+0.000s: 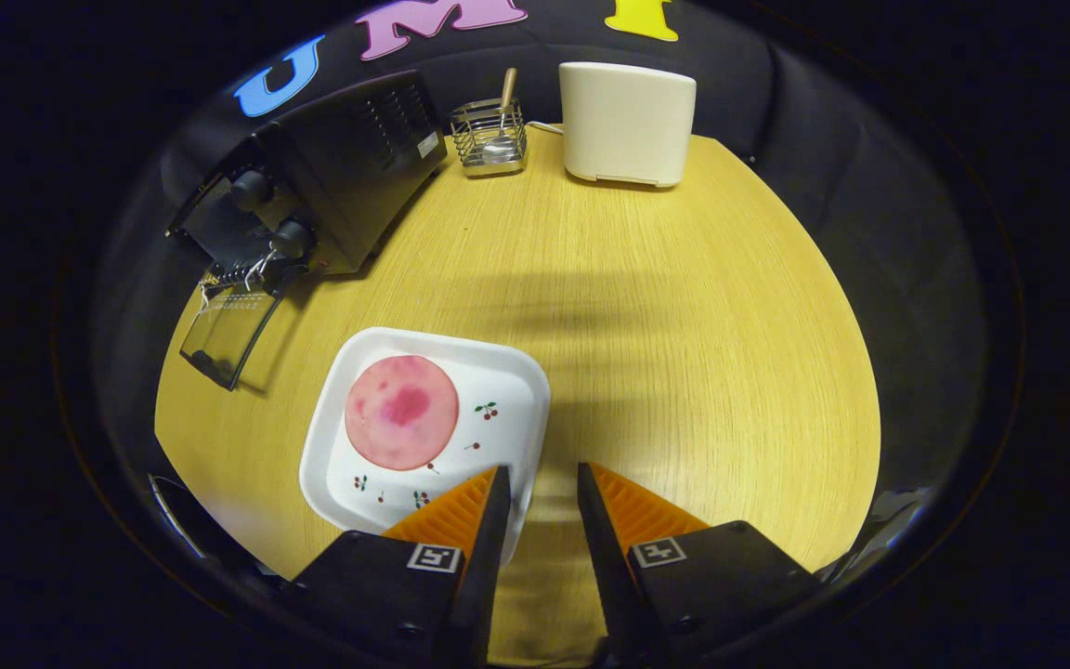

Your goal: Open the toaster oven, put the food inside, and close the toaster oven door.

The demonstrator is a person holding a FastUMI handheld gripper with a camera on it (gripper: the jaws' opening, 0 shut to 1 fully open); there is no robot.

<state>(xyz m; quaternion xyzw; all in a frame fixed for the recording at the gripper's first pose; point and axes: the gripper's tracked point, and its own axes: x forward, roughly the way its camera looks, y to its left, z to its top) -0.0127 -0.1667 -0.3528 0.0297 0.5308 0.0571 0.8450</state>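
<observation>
A black toaster oven (pixel 331 177) stands at the far left of the round wooden table, its glass door (pixel 230 334) folded down open toward the table. A round pink slice of food (pixel 401 412) lies on a white square plate (pixel 507 409) with small cherry prints, just ahead and left of my fingers. My gripper (pixel 542 481) hovers above the table by the plate's right edge, its fingers a little apart with nothing between them. The left finger overlaps the plate's near corner.
A wire cutlery holder (pixel 490 137) with a wooden-handled utensil stands at the back next to the oven. A cream-coloured box-shaped appliance (pixel 628 123) sits to its right. Bare wood (pixel 684 353) stretches across the table's right half.
</observation>
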